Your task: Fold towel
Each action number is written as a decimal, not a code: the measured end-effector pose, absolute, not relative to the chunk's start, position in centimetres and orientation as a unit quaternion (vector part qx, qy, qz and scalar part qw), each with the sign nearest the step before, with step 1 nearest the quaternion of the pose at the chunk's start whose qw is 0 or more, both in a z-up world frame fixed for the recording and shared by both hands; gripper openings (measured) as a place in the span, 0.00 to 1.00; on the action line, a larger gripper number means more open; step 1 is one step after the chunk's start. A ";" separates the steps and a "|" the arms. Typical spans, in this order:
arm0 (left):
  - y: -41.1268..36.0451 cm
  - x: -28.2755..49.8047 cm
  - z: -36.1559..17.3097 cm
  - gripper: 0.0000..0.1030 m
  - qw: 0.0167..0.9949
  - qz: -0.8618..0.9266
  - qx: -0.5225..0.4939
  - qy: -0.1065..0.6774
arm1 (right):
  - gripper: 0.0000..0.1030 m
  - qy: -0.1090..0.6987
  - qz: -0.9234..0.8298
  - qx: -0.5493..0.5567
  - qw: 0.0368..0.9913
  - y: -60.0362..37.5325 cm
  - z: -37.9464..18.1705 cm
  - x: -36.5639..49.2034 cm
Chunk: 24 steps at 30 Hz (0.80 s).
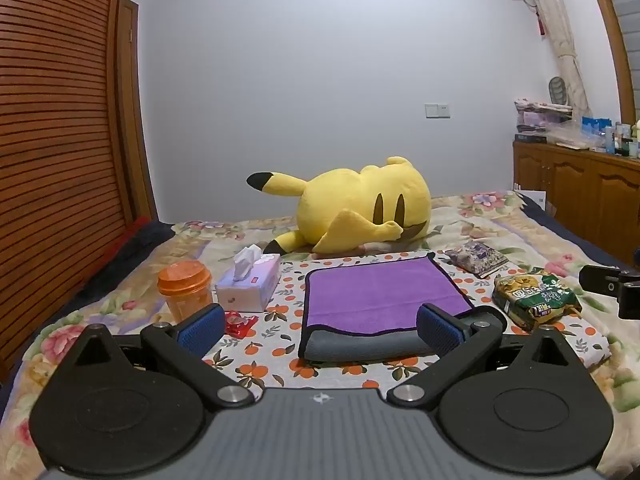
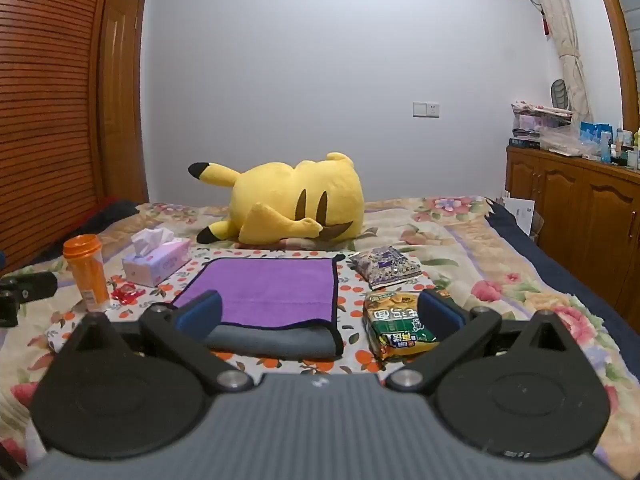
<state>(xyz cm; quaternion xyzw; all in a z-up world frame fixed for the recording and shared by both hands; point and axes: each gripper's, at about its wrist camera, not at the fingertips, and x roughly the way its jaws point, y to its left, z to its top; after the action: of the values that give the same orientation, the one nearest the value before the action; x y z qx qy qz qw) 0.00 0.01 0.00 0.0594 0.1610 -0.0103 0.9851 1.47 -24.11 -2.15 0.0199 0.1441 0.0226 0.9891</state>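
- The left gripper [image 1: 320, 326] was spread wide and held nothing; the towel [image 1: 376, 292] lay between and beyond its fingers.
- The right gripper [image 2: 320, 314] was spread too; the towel [image 2: 268, 288] lay by its left finger.
- The green packet [image 2: 398, 326] by the right finger bore print too small to read.

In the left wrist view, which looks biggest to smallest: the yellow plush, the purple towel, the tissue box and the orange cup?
1. Towel and plush: look about alike, and the towel lies nearer the camera, so I won't rank them.
2. Tissue box.
3. Orange cup, only slightly smaller.
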 end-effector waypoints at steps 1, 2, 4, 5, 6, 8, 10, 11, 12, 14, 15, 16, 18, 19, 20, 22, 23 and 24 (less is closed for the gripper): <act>0.0 0.0 0.0 1.00 0.985 -0.010 0.059 0.161 | 1.00 0.145 0.023 0.020 0.989 -24.2 -2.2 1.5; 0.0 0.0 0.0 1.00 0.985 -0.009 0.060 0.160 | 1.00 0.147 0.022 0.019 0.989 -24.2 -2.2 1.5; 0.0 0.0 0.0 1.00 0.985 -0.010 0.061 0.160 | 1.00 0.147 0.023 0.019 0.989 -24.3 -2.2 1.5; 0.0 0.0 0.0 1.00 0.985 -0.010 0.061 0.159 | 1.00 0.147 0.023 0.019 0.989 -24.4 -2.2 1.5; 0.0 0.0 0.0 1.00 0.985 -0.010 0.061 0.159 | 1.00 0.146 0.023 0.019 0.989 -24.4 -2.2 1.5; 0.0 0.0 0.0 1.00 0.985 -0.010 0.061 0.159 | 1.00 0.146 0.024 0.018 0.989 -24.5 -2.2 1.4; 0.0 0.0 0.0 1.00 0.985 -0.010 0.061 0.159 | 1.00 0.146 0.023 0.021 0.989 -24.7 -2.2 1.4; 0.0 0.0 0.0 1.00 0.985 -0.010 0.061 0.159 | 1.00 0.146 0.023 0.021 0.989 -24.7 -2.2 1.4; 0.0 0.0 0.0 1.00 0.985 -0.010 0.061 0.159 | 1.00 0.146 0.024 0.021 0.989 -24.6 -2.2 1.5; 0.0 0.0 0.0 1.00 0.985 -0.010 0.061 0.159 | 1.00 0.145 0.023 0.020 0.989 -24.6 -2.2 1.4; 0.0 0.0 0.0 1.00 0.985 -0.010 0.061 0.158 | 1.00 0.145 0.023 0.020 0.989 -24.6 -2.2 1.4; 0.0 0.0 0.0 1.00 0.985 -0.010 0.062 0.158 | 1.00 0.145 0.023 0.020 0.989 -24.6 -2.2 1.4; 0.0 0.0 0.0 1.00 0.985 -0.009 0.062 0.160 | 1.00 0.145 0.023 0.020 0.989 -24.5 -2.2 1.5; 0.1 0.1 0.0 1.00 0.985 -0.009 0.062 0.160 | 1.00 0.145 0.023 0.020 0.989 -24.5 -2.2 1.5; 0.1 0.1 0.0 1.00 0.985 -0.009 0.062 0.160 | 1.00 0.145 0.023 0.020 0.989 -24.5 -2.2 1.5; 0.1 0.1 0.0 1.00 0.985 -0.009 0.062 0.160 | 1.00 0.145 0.022 0.021 0.989 -24.5 -2.2 1.5; -0.2 0.2 -0.1 1.00 0.985 -0.010 0.063 0.160 | 1.00 0.145 0.022 0.021 0.989 -24.5 -2.2 1.5; -0.3 0.2 -0.1 1.00 0.985 -0.010 0.063 0.160 | 1.00 0.145 0.022 0.021 0.989 -24.5 -2.2 1.5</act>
<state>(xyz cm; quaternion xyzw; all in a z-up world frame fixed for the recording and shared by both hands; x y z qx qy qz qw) 0.24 -0.26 -0.11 0.0635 0.1602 -0.0099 0.9850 1.48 -24.49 -2.21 0.0207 0.1448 0.0221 0.9890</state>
